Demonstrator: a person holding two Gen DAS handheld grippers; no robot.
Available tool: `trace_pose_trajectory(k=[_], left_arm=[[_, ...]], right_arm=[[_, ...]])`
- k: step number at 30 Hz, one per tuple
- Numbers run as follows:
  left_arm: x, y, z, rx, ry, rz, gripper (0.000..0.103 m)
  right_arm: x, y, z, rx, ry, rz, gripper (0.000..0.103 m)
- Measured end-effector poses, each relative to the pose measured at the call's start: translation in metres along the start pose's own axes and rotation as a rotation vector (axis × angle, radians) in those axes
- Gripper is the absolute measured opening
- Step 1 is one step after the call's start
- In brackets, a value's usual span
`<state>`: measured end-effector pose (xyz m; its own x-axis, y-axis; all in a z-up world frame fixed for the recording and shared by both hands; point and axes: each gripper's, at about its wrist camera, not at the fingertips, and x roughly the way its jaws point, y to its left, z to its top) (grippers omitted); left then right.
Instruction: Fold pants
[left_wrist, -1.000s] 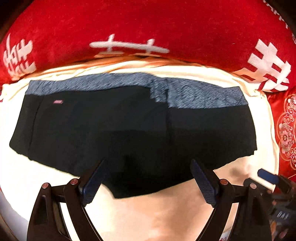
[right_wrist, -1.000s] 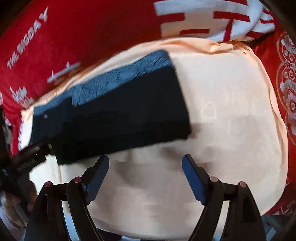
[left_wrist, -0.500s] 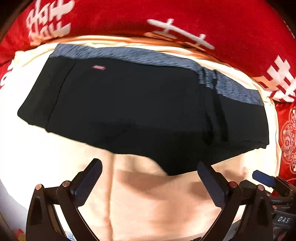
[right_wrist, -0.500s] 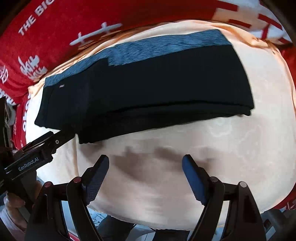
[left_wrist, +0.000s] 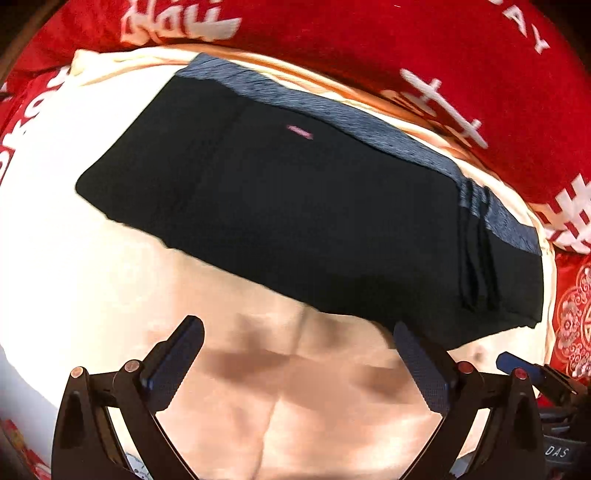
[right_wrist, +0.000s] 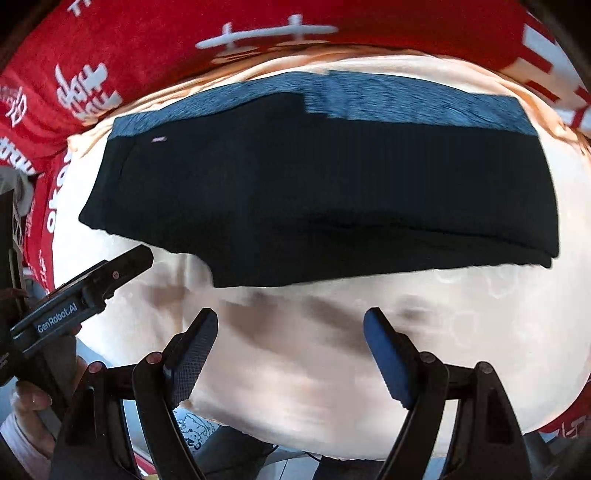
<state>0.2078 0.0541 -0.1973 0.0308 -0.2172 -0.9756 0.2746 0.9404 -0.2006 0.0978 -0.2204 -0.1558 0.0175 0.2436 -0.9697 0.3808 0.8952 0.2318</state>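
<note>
The fold could be undone if the stacked right end of the pants (left_wrist: 314, 206) were snagged, or the cream cloth (left_wrist: 74, 258) dragged. The pants lie folded near the cloth's far edge, waistband (right_wrist: 406, 99) outermost. Both grippers, left (left_wrist: 295, 354) and right (right_wrist: 291, 343), are spread wide, nothing grasped, over bare cloth nearer than the pants.
</note>
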Motion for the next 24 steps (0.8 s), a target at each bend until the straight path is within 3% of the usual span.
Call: trace_pose_trajectory(k=[6, 16, 20, 24], left_arm=[[-0.003, 0.034, 0.009, -0.065, -0.032, 0.033, 0.103], [-0.017, 0.102, 0.039, -0.286, -0.141, -0.129, 0.103], [-0.008, 0.113, 0.048, -0.322, -0.136, -0.128, 0.103], [-0.002, 0.125, 0.049, -0.349, -0.122, -0.244, 0.103]], right_arm=[[0.007, 0.027, 0.006, -0.061, 0.008, -0.013, 0.084], [0.022, 0.048, 0.011, -0.09, 0.031, -0.006, 0.084], [0.03, 0.05, 0.013, -0.084, 0.038, -0.011, 0.084], [0.036, 0.049, 0.011, -0.07, 0.047, -0.007, 0.084]])
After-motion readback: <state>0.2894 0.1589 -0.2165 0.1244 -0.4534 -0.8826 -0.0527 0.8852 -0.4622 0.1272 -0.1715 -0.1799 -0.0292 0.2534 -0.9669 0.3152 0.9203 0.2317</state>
